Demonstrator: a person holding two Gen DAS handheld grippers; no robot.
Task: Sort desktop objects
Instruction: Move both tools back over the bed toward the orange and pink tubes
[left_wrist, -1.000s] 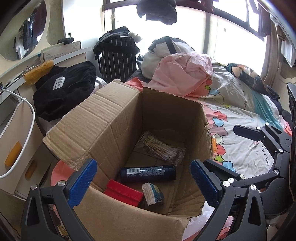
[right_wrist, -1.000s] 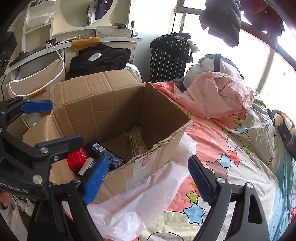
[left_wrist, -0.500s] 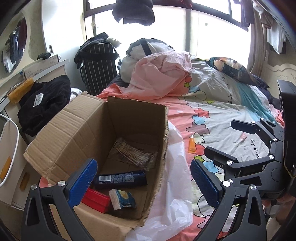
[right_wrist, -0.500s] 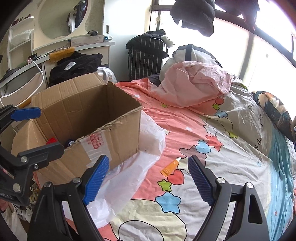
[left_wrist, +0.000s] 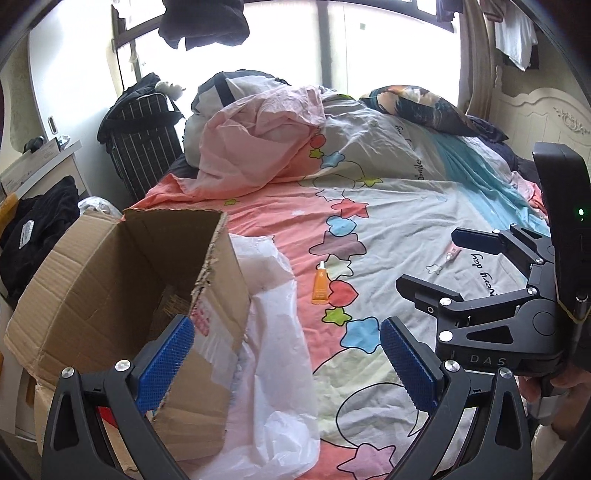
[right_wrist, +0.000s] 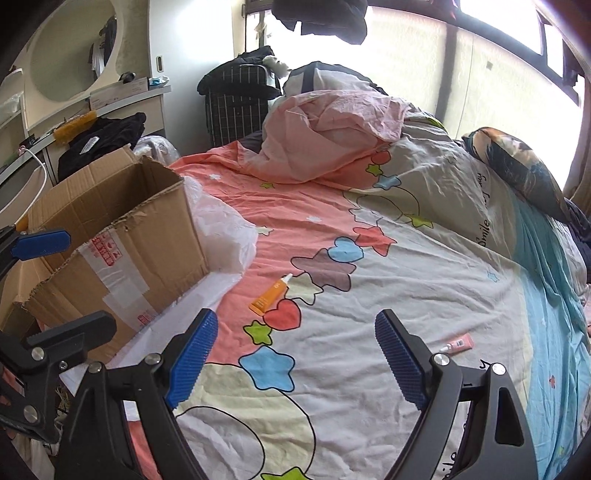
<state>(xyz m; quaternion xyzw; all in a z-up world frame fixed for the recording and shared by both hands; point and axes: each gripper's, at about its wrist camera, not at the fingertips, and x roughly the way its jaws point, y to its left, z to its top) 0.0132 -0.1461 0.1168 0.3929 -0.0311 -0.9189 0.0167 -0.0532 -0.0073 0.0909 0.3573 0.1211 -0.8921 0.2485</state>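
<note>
Grippers both spread wide and empty: left gripper (left_wrist: 282, 363) beside cardboard box (left_wrist: 122, 295), right gripper (right_wrist: 295, 363) over bedspread (right_wrist: 424, 258), presumably lined up for a pick. Beyond, orange tube (right_wrist: 269, 294) flat near box; pink tube (right_wrist: 458, 344) well apart to right. Box open-topped on plastic bag (right_wrist: 221, 236), ready as sorting bin.

Both grippers, left gripper (left_wrist: 286, 363) and right gripper (right_wrist: 295, 363), are black plastic frames with silver screws and ribbed blue pads (right_wrist: 190, 358); one body reads "DAS" in the left view.
</note>
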